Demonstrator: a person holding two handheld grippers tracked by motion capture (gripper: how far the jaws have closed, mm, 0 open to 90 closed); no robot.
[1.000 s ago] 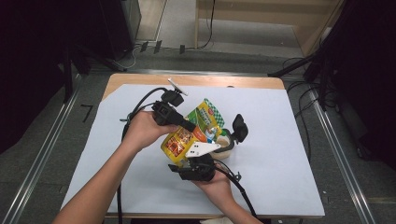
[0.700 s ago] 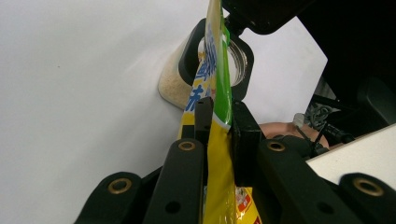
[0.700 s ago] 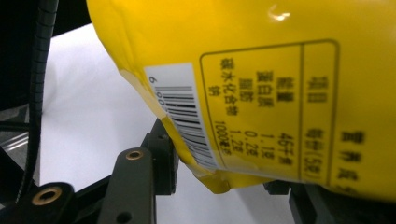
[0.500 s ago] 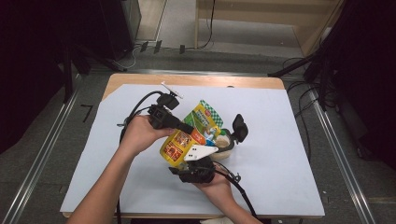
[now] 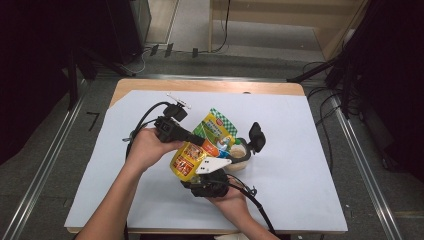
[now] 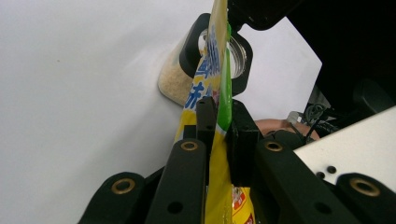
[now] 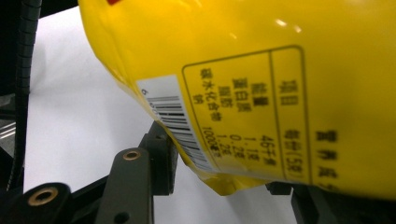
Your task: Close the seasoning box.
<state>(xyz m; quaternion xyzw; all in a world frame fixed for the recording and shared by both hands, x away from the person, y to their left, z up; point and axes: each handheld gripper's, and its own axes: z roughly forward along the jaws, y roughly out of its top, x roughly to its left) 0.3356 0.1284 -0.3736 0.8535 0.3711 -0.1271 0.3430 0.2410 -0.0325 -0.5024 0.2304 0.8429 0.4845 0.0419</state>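
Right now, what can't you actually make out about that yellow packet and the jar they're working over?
- Jar, high view: the yellow pouch and the right gripper cover most of it.
- Pouch's top edge, left gripper view: cut off by the frame, so torn or sealed is unclear.
- Right gripper's hold, right gripper view: the pouch hides where the jaws meet whatever they hold.
- Pouch print, high view: too small to read.

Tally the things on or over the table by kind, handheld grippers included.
Yellow and green pouch: 1
Open jar of pale grains: 1
Black flip lid on that jar: 1
Grippers, left and right: 2
Total: 5
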